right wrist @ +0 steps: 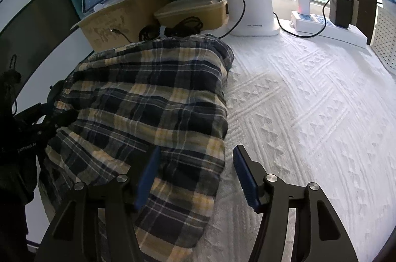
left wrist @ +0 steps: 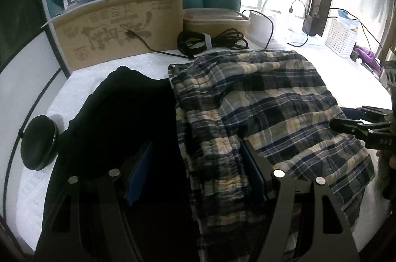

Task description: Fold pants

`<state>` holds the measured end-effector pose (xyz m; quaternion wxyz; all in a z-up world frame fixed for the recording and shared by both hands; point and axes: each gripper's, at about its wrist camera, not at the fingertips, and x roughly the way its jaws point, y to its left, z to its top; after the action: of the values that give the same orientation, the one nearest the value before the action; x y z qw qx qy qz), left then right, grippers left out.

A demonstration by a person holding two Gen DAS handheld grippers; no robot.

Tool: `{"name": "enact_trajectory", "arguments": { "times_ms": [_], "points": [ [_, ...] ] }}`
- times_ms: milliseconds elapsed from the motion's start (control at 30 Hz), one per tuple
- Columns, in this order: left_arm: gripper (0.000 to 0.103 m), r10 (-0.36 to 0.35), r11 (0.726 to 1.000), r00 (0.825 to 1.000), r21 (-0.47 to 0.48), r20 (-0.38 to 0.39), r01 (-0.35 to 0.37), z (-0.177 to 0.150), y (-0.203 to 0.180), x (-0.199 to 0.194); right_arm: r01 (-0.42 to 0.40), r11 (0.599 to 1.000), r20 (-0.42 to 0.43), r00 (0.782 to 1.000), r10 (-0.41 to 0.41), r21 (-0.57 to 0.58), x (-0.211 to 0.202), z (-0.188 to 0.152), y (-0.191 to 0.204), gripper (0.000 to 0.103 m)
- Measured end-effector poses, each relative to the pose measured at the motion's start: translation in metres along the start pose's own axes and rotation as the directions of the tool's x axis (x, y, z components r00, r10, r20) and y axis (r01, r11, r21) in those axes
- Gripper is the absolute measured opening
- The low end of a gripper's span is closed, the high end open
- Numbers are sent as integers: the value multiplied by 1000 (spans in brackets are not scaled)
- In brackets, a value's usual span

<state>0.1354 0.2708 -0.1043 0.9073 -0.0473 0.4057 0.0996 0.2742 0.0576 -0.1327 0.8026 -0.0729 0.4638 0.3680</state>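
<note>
Here the plaid pants (left wrist: 272,113) lie bunched on the white-covered bench (right wrist: 309,101), their gathered waistband beside a dark garment (left wrist: 128,118). The left gripper (left wrist: 195,168) straddles that waistband with fingers released, and the right gripper (right wrist: 195,172) hangs spread over the pants' near edge, grasping nothing. The risk, I judge, is a left pinch catching the dark garment too, or taking only the top layer, so the fold drags crooked.

Pants (right wrist: 148,108) navy-yellow plaid; garment (left wrist: 128,118) black, perhaps; cloth (right wrist: 309,113) white, embossed; box (left wrist: 118,34) tan.
</note>
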Motion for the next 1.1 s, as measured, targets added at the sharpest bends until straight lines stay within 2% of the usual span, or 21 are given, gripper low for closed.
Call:
{"name": "enact_trajectory", "arguments": {
  "times_ms": [133, 233, 333, 600, 1100],
  "points": [
    [70, 6, 1000, 1000, -12, 19, -5, 1, -2, -11, 12, 1000, 6, 1000, -12, 4, -6, -5, -1, 63],
    [70, -31, 1000, 997, -1, 73, 31, 2, -8, -28, 15, 1000, 16, 1000, -15, 7, -13, -8, -1, 63],
    [70, -65, 998, 993, 16, 94, 64, 0, -19, -37, 11, 1000, 26, 1000, -11, 1, -20, -13, 3, 63],
    [70, -85, 996, 995, 16, 50, 85, -19, -27, -32, 7, 1000, 24, 1000, -7, -13, -31, -32, 14, 63],
    [70, -37, 999, 999, -26, -15, 37, -48, -11, -28, 56, 998, 20, 998, -56, -14, -37, -54, 17, 64]
  ]
}}
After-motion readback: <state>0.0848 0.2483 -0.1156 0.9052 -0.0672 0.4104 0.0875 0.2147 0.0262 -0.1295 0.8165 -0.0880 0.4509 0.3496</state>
